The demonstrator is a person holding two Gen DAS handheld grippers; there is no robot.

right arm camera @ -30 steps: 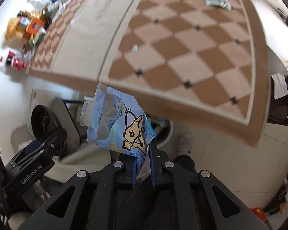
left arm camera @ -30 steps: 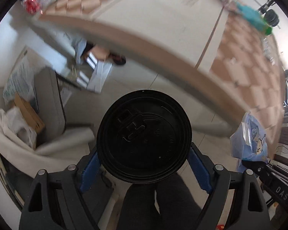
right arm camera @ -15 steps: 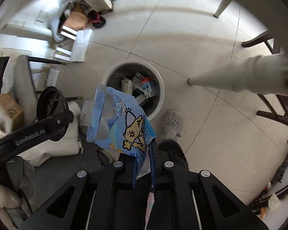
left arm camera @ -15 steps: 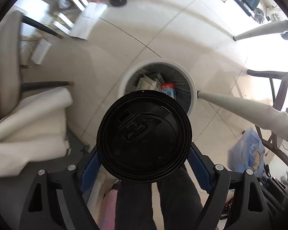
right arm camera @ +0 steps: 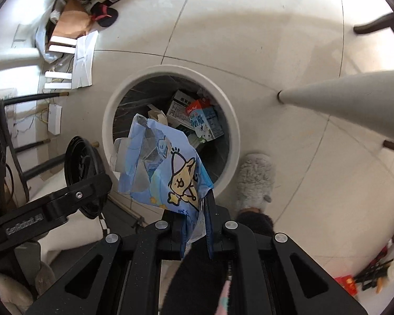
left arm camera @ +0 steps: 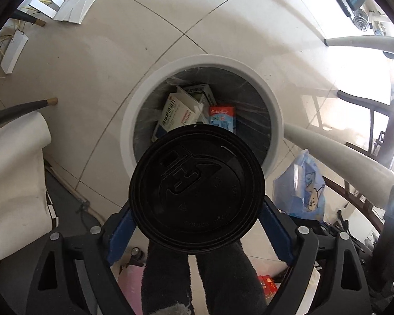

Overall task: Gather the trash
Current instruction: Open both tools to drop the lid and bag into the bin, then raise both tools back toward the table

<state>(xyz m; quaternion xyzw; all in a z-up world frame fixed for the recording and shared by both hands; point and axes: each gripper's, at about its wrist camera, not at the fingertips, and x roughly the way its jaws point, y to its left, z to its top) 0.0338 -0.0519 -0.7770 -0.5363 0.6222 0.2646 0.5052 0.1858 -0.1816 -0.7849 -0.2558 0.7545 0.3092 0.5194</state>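
Note:
My left gripper (left arm camera: 197,215) is shut on a black plastic cup lid (left arm camera: 197,186), held flat-on above the near edge of a round white trash bin (left arm camera: 134,110). The bin holds several cartons and boxes (left arm camera: 176,110). My right gripper (right arm camera: 197,210) is shut on a blue cartoon snack wrapper (right arm camera: 165,168), held over the near rim of the same bin (right arm camera: 107,120). The left gripper with the lid shows in the right wrist view (right arm camera: 84,173), to the left. The wrapper shows in the left wrist view (left arm camera: 302,189), to the right.
Pale tiled floor surrounds the bin. A white table leg (right arm camera: 341,89) slants in at the right. Dark chair legs (left arm camera: 18,110) and white cloth (left arm camera: 13,183) lie left. Papers and cardboard (right arm camera: 73,29) lie far left. A grey slipper (right arm camera: 254,178) stands by the bin.
Both grippers swung down from the checked tabletop to the floor. The bin came into view and grew larger and closer under both grippers. Both still hold their items.

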